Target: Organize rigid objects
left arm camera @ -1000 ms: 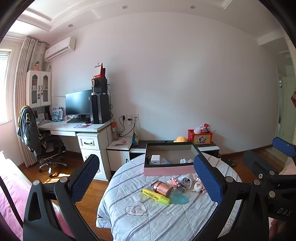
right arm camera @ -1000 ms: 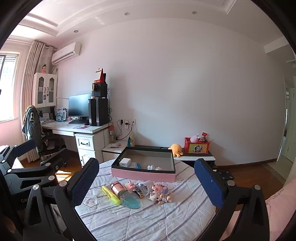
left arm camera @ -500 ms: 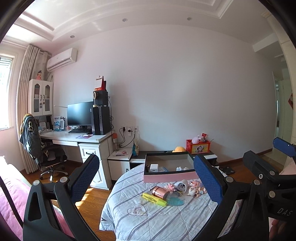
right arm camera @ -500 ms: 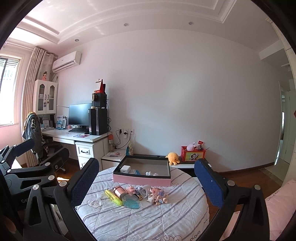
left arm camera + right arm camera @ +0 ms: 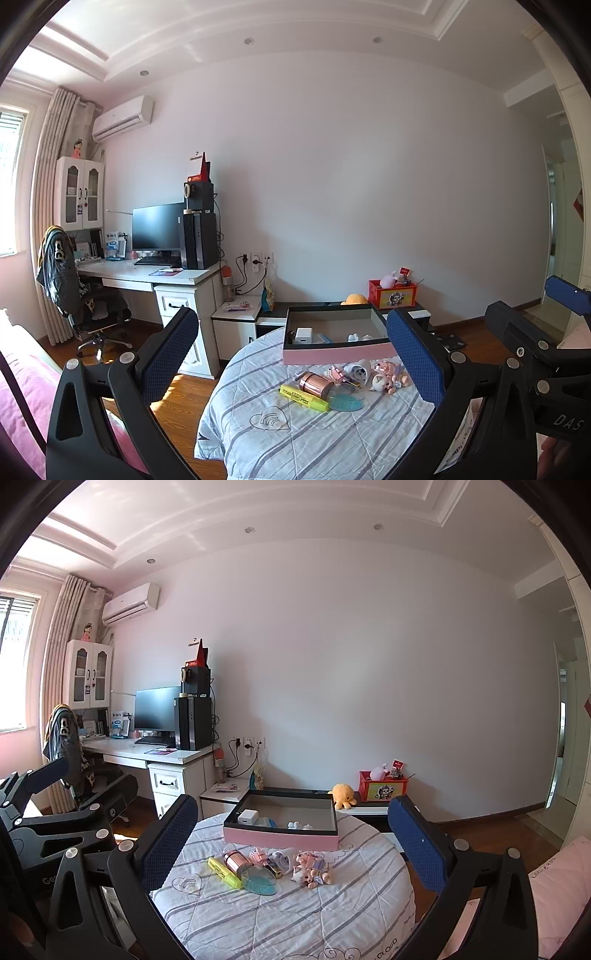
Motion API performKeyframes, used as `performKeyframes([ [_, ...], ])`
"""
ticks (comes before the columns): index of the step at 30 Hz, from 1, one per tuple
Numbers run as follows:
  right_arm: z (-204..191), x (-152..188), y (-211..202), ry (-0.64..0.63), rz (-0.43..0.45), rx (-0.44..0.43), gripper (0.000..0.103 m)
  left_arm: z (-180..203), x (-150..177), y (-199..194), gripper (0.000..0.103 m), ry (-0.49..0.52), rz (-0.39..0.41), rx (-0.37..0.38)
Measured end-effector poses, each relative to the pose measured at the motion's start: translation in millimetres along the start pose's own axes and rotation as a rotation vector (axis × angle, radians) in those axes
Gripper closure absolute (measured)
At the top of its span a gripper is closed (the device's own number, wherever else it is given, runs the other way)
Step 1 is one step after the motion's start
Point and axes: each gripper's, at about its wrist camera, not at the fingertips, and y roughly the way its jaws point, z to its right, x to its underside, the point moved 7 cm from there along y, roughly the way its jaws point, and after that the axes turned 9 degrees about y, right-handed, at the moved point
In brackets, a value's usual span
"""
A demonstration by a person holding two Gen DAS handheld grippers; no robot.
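Both claws, left claw [image 5: 291, 354] and right claw [image 5: 291, 834], are wide open and empty, well apart from the small items [image 5: 258, 867] lying near the pink box [image 5: 280, 838], probably their destination.

One pink-sided tray [image 5: 280, 840] sits far on the tabletop [image 5: 288, 915], holding one white charger block [image 5: 248, 817]. Near it lie one yellow highlighter [image 5: 222, 872], one copper-coloured cylinder [image 5: 236, 863], one teal translucent piece [image 5: 260, 884] and one small doll figure [image 5: 312, 876]. Two grippers are open.
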Motion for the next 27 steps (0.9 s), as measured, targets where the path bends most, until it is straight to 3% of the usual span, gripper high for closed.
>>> performKeyframes([
  [7, 4.1, 11.0, 14.7, 0.012, -0.04, 0.006, 0.0, 6.5, 12.6, 14.3, 0.0, 0.007, -0.027, 0.013],
  [11, 7.6, 22.2, 31.6, 0.018, -0.079, 0.014, 0.0, 11.6, 26.3, 37.1, 0.0, 0.017, -0.083, 0.049],
  [18, 21.9, 64.6, 81.7, 0.042, -0.207, 0.023, 0.0, 19.7, 73.3, 88.0, 0.0, 0.016, -0.234, 0.108],
  [27, 61.2, 131.9, 150.6, 0.099, -0.405, 0.08, 0.0, 3.7, 163.9, 166.2, 0.0, 0.0, -0.5, 0.081],
])
